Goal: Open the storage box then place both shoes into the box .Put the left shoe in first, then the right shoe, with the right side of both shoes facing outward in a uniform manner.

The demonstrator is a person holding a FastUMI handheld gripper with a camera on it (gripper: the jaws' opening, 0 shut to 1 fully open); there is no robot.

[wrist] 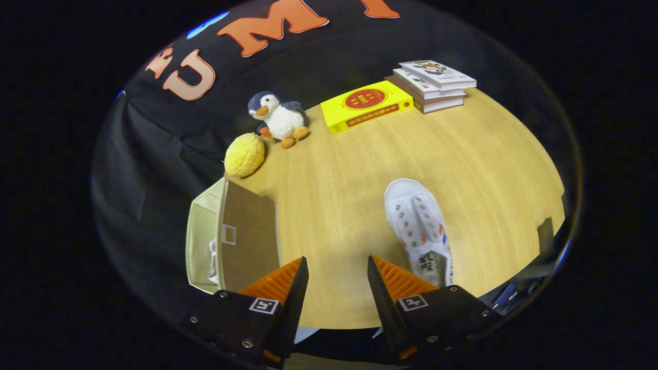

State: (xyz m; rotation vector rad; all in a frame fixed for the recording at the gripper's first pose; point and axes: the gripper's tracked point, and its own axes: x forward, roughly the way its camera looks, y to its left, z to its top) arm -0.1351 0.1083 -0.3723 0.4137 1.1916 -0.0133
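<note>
Hand-held gripper (pixel 337 267) agape, empty; white shoe (pixel 419 228) just ahead.

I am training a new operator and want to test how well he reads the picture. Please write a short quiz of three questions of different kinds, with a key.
1. True or false: the gripper is shut on the white canvas slip-on shoe.
2. Multiple choice: what lies nearest the stack of three flat books? A) the round yellow plush ball B) the thick yellow book with a red circle C) the beige fabric storage box with brown lid
3. Fill in: the grey-and-white plush penguin sits on the light wooden table right beside the ____.

Key
1. False: its fingers stand apart over bare table, the shoe to their right.
2. B
3. yellow plush ball
</note>
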